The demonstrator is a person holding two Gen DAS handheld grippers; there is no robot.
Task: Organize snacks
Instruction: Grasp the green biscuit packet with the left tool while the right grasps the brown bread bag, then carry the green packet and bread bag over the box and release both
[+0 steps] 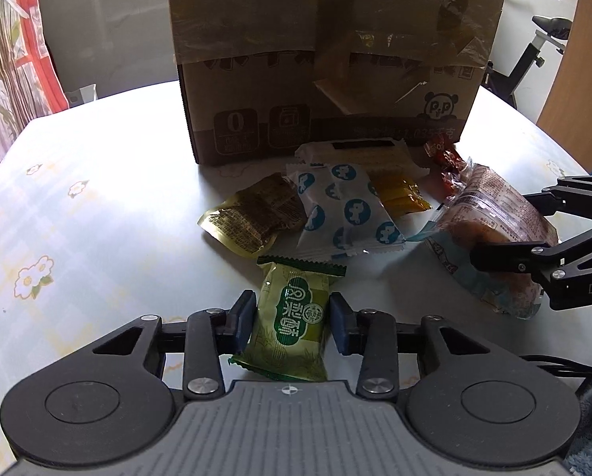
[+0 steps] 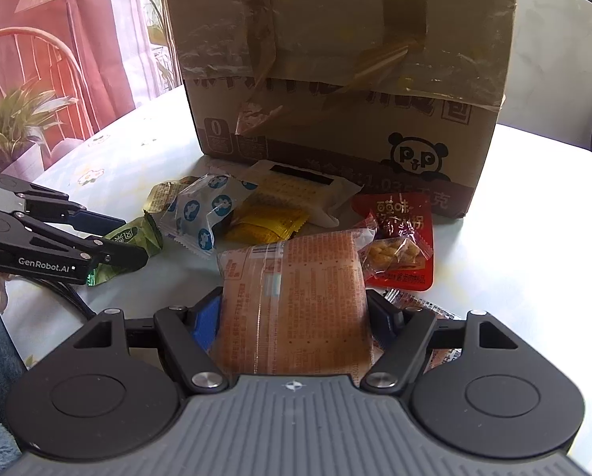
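Snacks lie in a loose heap on the white flower-printed table point(image 1: 97, 198), just in front of the tall taped brown cardboard box point(image 1: 327, 79) with a panda mark. At the left, the left tongs point(image 1: 291, 323) have the green foil-wrapped cake packet point(image 1: 296, 317) between their blue pads, closed on its two long sides; no earlier view is given to show more. A good lift probably means keeping the grip across the middle of the packet and rising straight, since its far crimped edge lies just beside the white blue-spotted pouch point(image 1: 343, 210). Further left in the heap sits a crumpled olive-gold sachet point(image 1: 252, 218), and behind it a pale flat cracker pack point(image 1: 359, 154) and a yellow sachet point(image 1: 399, 194). At the right, the right tongs point(image 2: 292, 317) grip the large clear-wrapped brown bread packet point(image 2: 292, 297) by its sides. A red pouch point(image 2: 403, 238) and a small clear packet of yellow bits point(image 2: 395, 256) touch its far corner and may drag along. The box's near wall stands high, so both packets likely must clear it.
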